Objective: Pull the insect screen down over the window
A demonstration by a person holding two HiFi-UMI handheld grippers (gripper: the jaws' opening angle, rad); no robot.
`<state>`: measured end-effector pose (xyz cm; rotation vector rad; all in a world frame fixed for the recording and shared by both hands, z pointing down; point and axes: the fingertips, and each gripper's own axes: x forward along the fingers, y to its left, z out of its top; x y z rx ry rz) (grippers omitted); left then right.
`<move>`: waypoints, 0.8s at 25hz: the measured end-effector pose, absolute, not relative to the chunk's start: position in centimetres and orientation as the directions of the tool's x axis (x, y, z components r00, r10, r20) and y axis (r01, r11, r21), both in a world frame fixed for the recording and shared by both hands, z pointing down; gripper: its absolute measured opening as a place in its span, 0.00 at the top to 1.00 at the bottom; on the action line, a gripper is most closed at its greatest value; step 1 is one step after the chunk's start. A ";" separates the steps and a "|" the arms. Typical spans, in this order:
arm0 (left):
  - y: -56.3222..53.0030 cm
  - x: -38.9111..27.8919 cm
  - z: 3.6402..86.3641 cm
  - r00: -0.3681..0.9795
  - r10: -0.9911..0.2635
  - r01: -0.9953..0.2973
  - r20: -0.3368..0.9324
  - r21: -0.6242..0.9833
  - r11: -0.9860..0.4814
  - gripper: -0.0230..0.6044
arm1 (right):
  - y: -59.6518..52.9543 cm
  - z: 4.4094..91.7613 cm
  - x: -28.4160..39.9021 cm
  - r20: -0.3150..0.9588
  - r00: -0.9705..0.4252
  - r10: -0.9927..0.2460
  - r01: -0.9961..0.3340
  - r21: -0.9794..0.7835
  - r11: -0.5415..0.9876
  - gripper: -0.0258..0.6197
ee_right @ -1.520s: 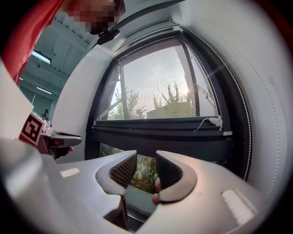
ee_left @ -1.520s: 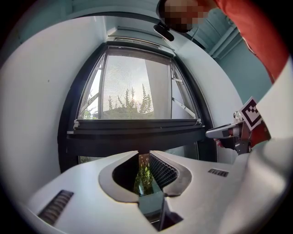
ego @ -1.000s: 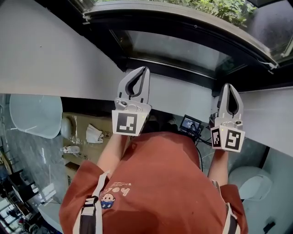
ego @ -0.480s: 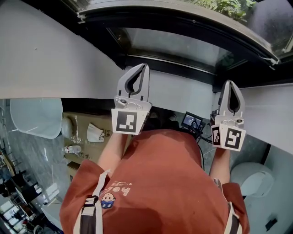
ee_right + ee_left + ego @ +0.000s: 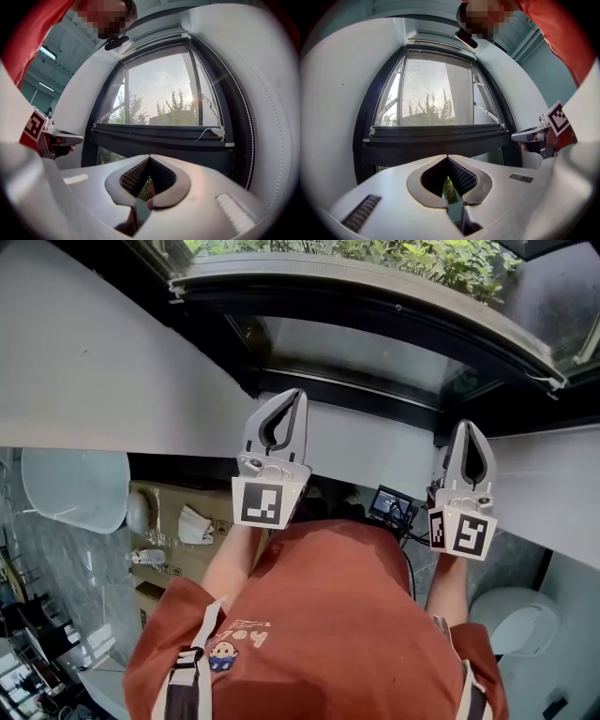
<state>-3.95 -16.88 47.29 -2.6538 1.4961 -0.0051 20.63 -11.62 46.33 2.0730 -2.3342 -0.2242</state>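
The window has a black frame, and the insect screen's mesh [image 5: 436,93] covers its upper part. The mesh ends at a dark bottom bar [image 5: 436,133] [image 5: 159,133] [image 5: 394,315], which has a white end piece with a cord [image 5: 218,132] on its right. Bare glass [image 5: 375,348] shows under the bar. My left gripper [image 5: 297,393] [image 5: 447,157] is shut and empty, raised in front of the white wall below the sill. My right gripper [image 5: 466,424] [image 5: 149,157] is also shut and empty, level with it to the right. Neither touches the bar.
A white wall [image 5: 112,381] runs under the sill on both sides. Far below are a cardboard box [image 5: 178,521], a small screen device with cables [image 5: 389,502] and round white seats [image 5: 75,488]. The person's red shirt [image 5: 328,615] fills the lower middle.
The head view has shifted, so window and grippers sit slightly lower in the picture. Both grippers keep about the same place relative to the sill.
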 end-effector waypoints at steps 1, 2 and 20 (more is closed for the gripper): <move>-16.9 -4.0 47.3 0.518 -0.854 -0.854 -0.044 -0.083 -0.513 0.95 | -11.7 46.3 20.7 -0.087 -0.121 -0.989 -0.987 0.114 0.111 0.95; -17.0 -4.0 47.3 0.517 -0.855 -0.855 -0.044 -0.082 -0.513 0.95 | -11.7 46.3 20.7 -0.088 -0.119 -0.989 -0.988 0.114 0.109 0.95; -17.0 -4.2 47.2 0.518 -0.854 -0.854 -0.053 -0.086 -0.513 0.95 | -12.1 46.4 20.1 -0.080 -0.122 -0.989 -0.987 0.119 0.112 0.95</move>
